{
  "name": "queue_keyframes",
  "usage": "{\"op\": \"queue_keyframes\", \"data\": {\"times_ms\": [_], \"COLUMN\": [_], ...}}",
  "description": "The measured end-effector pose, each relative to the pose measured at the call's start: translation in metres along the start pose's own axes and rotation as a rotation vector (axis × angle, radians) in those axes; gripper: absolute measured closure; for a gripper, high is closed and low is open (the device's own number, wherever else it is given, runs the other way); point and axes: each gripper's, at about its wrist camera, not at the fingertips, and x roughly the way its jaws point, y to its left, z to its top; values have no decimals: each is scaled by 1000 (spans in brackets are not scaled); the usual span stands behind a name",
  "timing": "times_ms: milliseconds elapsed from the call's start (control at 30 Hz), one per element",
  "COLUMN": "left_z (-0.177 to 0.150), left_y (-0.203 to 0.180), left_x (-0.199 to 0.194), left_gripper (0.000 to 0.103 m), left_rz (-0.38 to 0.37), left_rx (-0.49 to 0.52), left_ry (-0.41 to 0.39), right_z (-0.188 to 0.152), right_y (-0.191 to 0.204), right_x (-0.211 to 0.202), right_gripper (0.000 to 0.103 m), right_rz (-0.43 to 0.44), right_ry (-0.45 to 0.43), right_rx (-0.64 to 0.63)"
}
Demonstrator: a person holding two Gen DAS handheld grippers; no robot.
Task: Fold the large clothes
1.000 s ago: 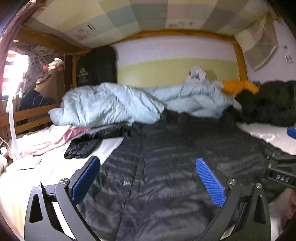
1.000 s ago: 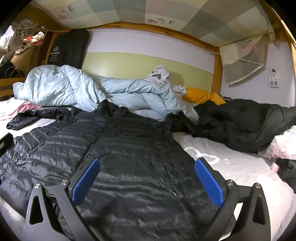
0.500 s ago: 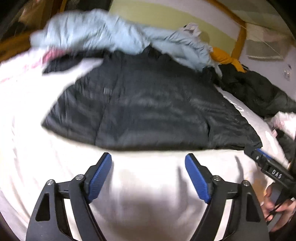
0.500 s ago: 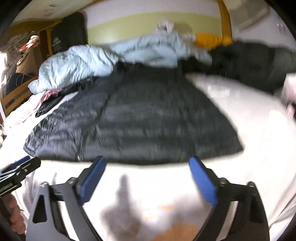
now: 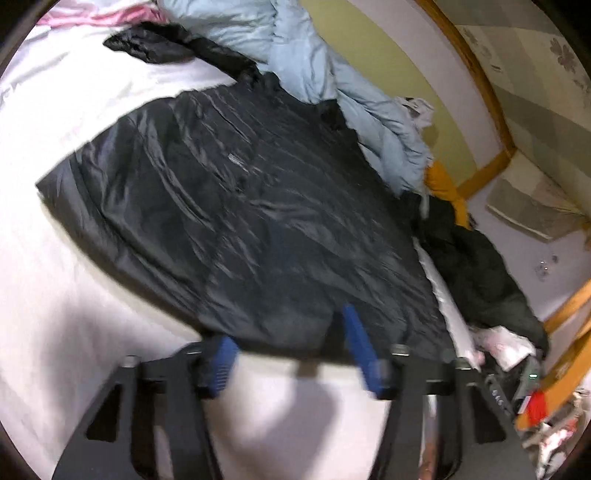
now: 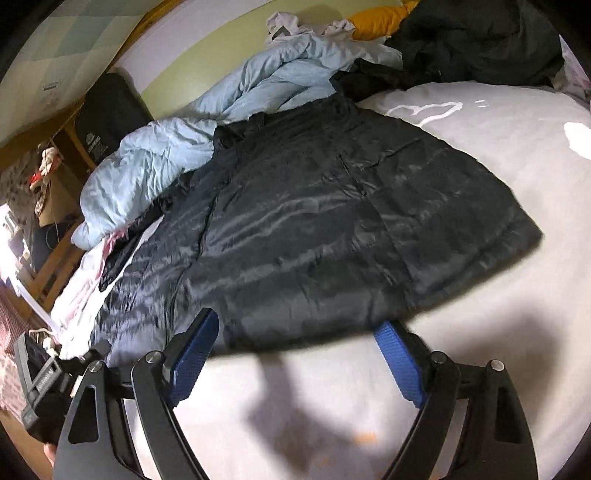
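A black puffer jacket [image 5: 258, 221] lies spread flat on the white bed sheet [image 5: 55, 295], its hem toward me. My left gripper [image 5: 291, 350] is at the near hem and its jaws are closing. A fold of the hem lies between the blue pads [image 5: 360, 347], which still stand apart. In the right wrist view the same jacket [image 6: 332, 229] fills the middle. My right gripper [image 6: 295, 350] stands open at the hem edge, its fingertips on either side of it. The left gripper [image 6: 37, 380] also shows at the lower left there.
A crumpled light blue duvet [image 6: 159, 162] lies behind the jacket. A second dark coat [image 5: 480, 269] and an orange pillow [image 5: 443, 188] sit at the far right by the wall. Pink cloth [image 5: 99, 14] lies at the far left. A wooden bed frame [image 5: 565, 310] borders the bed.
Both grippers have tipped downward, rolled and come to the jacket's near hem. The left jaws have narrowed around the hem, and the right jaws have narrowed slightly.
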Motion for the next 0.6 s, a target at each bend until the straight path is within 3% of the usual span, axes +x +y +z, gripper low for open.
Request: {"op": "queue_keyframes", "data": {"times_ms": [33, 67, 133, 167, 200, 333, 467, 600], "left_z": [0, 1, 2, 1, 0, -8, -24, -42], "left_y": [3, 6, 15, 16, 11, -11, -35, -40], "left_x": [2, 3, 1, -5, -11, -45, -79, -97], "left_gripper": [81, 99, 100, 100, 100, 100, 100, 100], "left_rz": [26, 45, 1, -5, 19, 52, 110, 174], "left_rx": [-3, -14, -74, -76, -46, 72, 225, 265], "left_ry": [-13, -18, -17, -28, -40, -68, -85, -57], "right_z": [2, 4, 6, 8, 8, 6, -3, -24], "right_y": [0, 1, 1, -1, -5, -15, 7, 19], "right_x": [4, 7, 9, 9, 7, -27, -74, -102], "right_gripper": [15, 23, 53, 80, 92, 97, 97, 97], "right_rz": [-10, -30, -82, -87, -66, 52, 13, -49], "right_ry": [-18, -42, -65, -62, -57, -100, -126, -89], "right_rx": [0, -2, -5, -2, 10, 47, -108, -209]}}
